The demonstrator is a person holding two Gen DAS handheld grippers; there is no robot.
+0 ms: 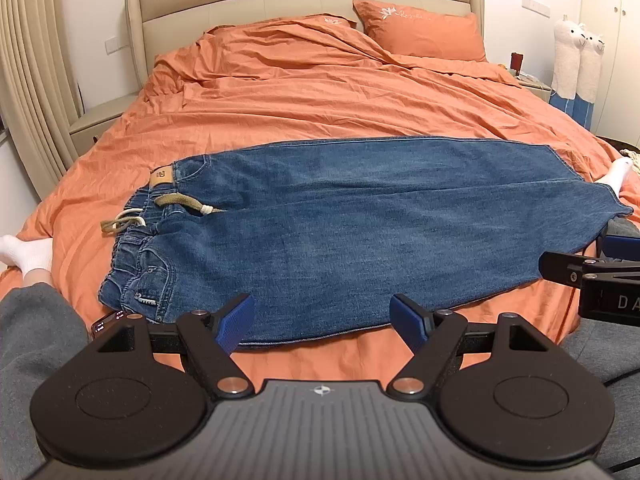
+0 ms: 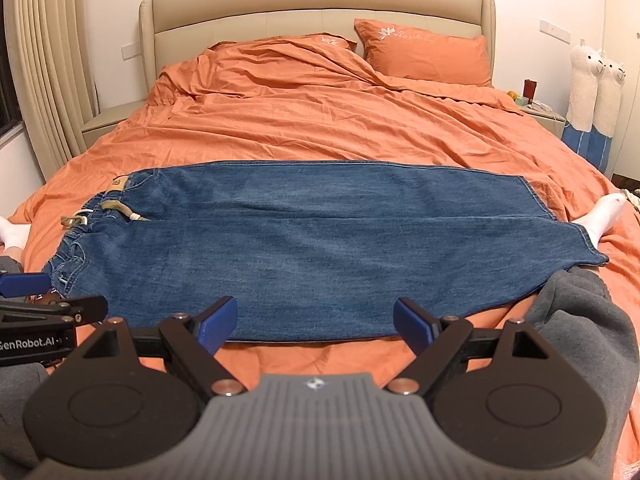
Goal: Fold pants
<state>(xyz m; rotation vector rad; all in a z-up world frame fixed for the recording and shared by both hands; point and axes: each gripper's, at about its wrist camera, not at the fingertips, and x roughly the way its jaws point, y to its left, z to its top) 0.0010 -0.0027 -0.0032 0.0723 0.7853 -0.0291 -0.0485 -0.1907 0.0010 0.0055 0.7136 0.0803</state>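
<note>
Left gripper (image 1: pixel 322 322) and right gripper (image 2: pixel 318 322), both spread wide and empty, poised just short of the near hem-to-waist edge of blue jeans (image 1: pixel 360 232) laid sideways across an orange duvet (image 1: pixel 320 96); legs apparently already stacked one on the other, waistband beyond and left of the claws, cuffs beyond and right, likely set flat for a crosswise fold; drawstring (image 1: pixel 124 222) trailing loose at the waistband; white-socked foot (image 2: pixel 604 212) beside the cuffs
</note>
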